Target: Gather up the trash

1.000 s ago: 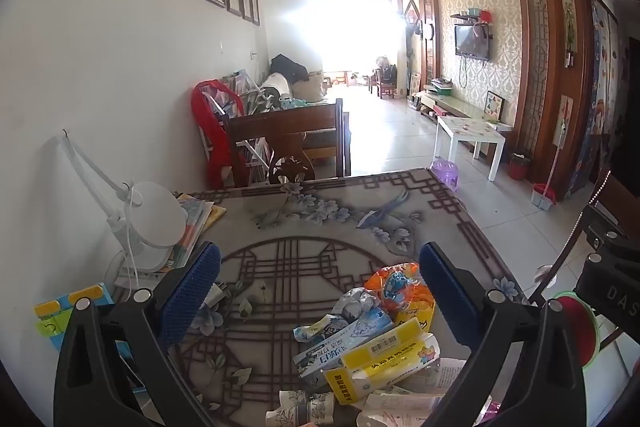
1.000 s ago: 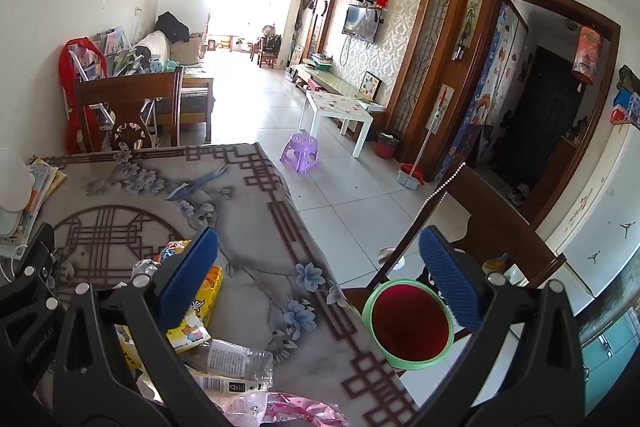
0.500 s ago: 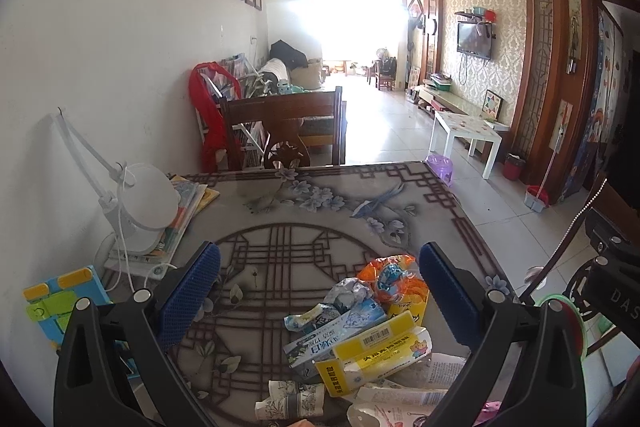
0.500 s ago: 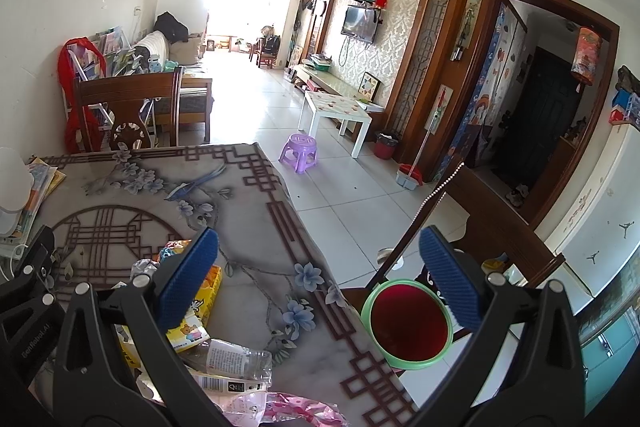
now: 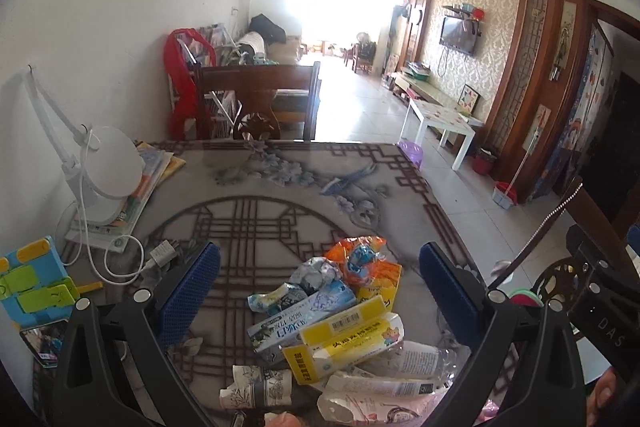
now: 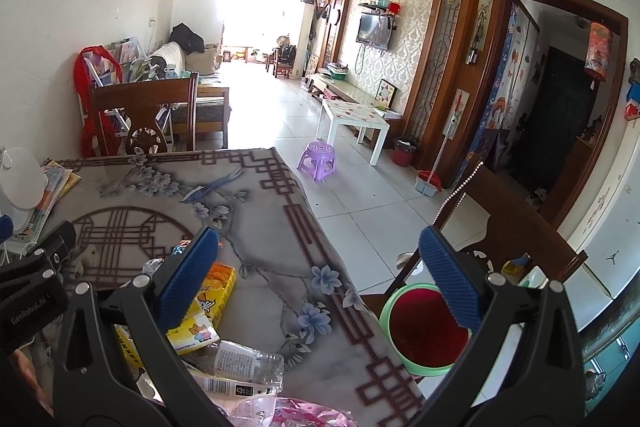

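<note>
Left tool [image 5: 319, 291] has been dipped since a second ago: more of the trash pile [image 5: 332, 323] is framed, and a blue-and-green stand at desk left now shows. Right tool [image 6: 318, 273] is nearly unmoved. Both tools are spread wide, nothing gripped.

Trash is heaped at the near desk edge, under the left tool: yellow carton [image 5: 344, 341], blue-white box [image 5: 298, 319], orange snack bag [image 5: 360, 257], crushed clear bottle [image 6: 244, 361], pink wrapper [image 5: 368, 409]. All judged light. Cartons are stiffish and best pinched across the flat faces. Bags are soft and slick, so a bunched fold should be taken. Bottle is likely to roll or squirt out, so a grip at the neck or label waist is advised.

Green-rimmed bin [image 6: 424, 331], red inside, sits off the desk's right edge on what looks like a chair, just below the right tool.

Desk [image 5: 280, 211] is covered by a smooth patterned cloth under glossy film. White lamp [image 5: 104, 183] and books at far left. Long tiled living room beyond, with a strongly backlit window.
</note>
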The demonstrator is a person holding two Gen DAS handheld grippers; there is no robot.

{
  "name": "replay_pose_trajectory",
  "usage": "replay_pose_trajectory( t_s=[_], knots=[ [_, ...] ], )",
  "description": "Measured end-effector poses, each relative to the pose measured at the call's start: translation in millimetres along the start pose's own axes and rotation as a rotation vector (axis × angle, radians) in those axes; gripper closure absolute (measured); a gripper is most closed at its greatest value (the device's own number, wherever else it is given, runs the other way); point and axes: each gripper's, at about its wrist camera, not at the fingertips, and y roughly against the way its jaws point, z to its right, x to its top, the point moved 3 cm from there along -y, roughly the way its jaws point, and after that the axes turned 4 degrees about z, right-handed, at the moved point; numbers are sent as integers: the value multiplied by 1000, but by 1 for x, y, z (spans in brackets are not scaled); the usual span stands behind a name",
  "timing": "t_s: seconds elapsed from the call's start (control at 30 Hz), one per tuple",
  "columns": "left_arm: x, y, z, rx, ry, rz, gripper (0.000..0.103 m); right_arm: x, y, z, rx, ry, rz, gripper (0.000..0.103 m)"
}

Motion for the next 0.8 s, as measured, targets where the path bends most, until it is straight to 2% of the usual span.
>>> replay_pose_trajectory(
  t_s=[0.1,0.23,0.8],
  knots=[
    [-4,-1,6,47,-53,-3,8,-1,1,2,0,-9,6,4],
    [-2,0,6,29,-39,-8,8,-2,1,7,-8,-27,-1,4],
    [-2,1,3,32,-31,-1,8,-6,-3,12,-18,-40,-23,4]
  ],
)
